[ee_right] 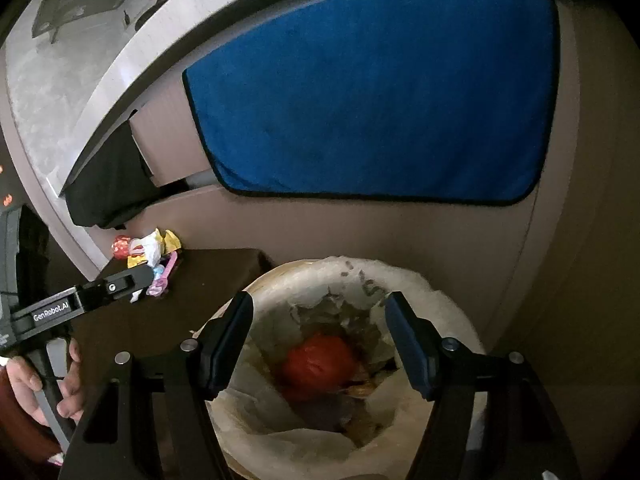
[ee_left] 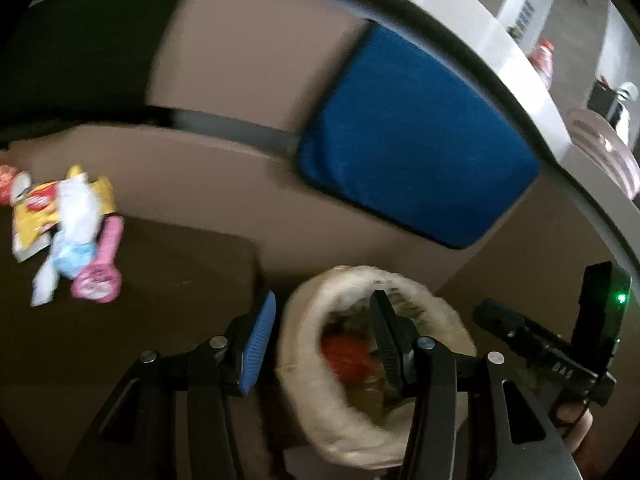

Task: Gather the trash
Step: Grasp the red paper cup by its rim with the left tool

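Note:
A bin lined with a pale plastic bag [ee_right: 424,284] stands on the floor beside a dark low table [ee_right: 192,296]. Inside it lies a red crumpled wrapper [ee_right: 318,362] with other scraps. My right gripper [ee_right: 318,344] is open and empty right above the bin mouth. My left gripper [ee_left: 320,344] is open and empty over the bin's left rim [ee_left: 304,380]. A pile of trash [ee_left: 68,228] lies on the table: yellow packets, a white wrapper, a pink wrapper [ee_left: 102,268]. The pile also shows in the right wrist view [ee_right: 150,252].
A beige sofa [ee_right: 560,240] with a blue cushion [ee_right: 372,96] rises behind the bin. A black cushion [ee_left: 80,52] lies at its left end. A grey counter [ee_left: 516,60] with bottles runs behind the sofa. The other gripper's body [ee_left: 560,348] is at the right.

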